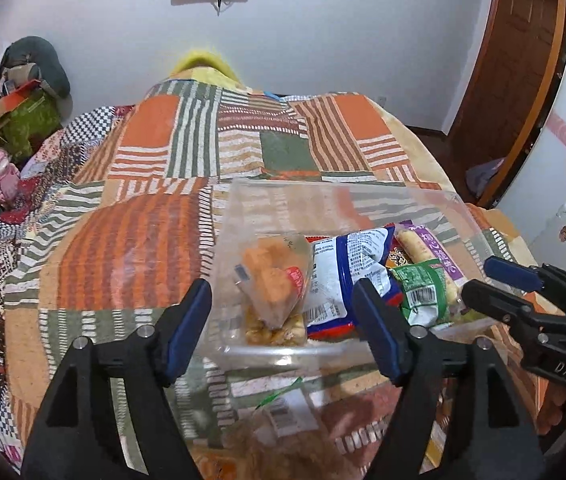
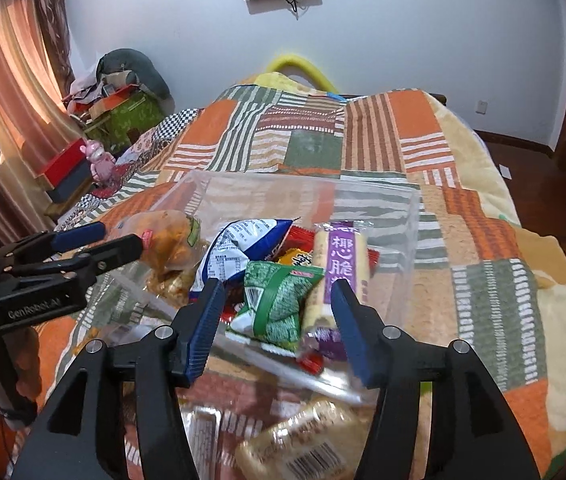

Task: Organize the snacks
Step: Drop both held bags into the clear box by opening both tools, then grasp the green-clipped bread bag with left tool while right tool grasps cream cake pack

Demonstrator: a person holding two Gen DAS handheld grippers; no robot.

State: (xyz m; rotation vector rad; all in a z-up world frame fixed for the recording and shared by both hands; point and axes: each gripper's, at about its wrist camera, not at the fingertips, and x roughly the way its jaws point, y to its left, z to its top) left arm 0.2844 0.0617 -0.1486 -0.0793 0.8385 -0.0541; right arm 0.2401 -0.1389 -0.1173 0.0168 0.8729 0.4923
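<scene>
**Clerk:** Clear plastic: one rectangular open-topped storage bin (image 2: 403, 216), standing on the orange, green and brown striped patchwork bedspread (image 1: 143, 240). Contents, listed from the right wrist view: one see-through bag of orange fried snacks (image 2: 171, 248) at 9 o'clock in the bin; one white and blue printed packet (image 2: 239, 252) at the centre; one green crinkled packet with a green band (image 2: 279, 300) at 6 o'clock; one cream-coloured bar in a purple-labelled wrapper (image 2: 339, 268) at 3 o'clock; small red wrappers under these (count not legible).

**Checker:** Grippers?

**Clerk:** Left gripper (image 1: 283, 320): blue-padded jaws moderately wide, nothing between the pads; the bag of fried snacks sits beyond its tips, inside the bin. Right gripper (image 2: 279, 324): jaws narrower but parted, framing the green packet and the purple-wrapped bar without pressing either. Both empty, as far as I can judge.

**Checker:** Step in hand?

**Clerk:** Release into the bin, I would say, with both sets of jaws standing clear over snacks already inside. Outstanding stock: one clear packet with a white barcode label (image 1: 287, 412) at 6 o'clock in the left wrist view, in front of the bin's near wall, and one pale wrapped bar with a barcode (image 2: 303, 444) at 6 o'clock in the right wrist view (both blurred, contents uncertain).

**Checker:** Next move?

**Clerk:** Draw each gripper back toward 6 o'clock, lower onto a loose packet, close gently on the crinkly film, lift clear of the near rim, set down inside.
</scene>
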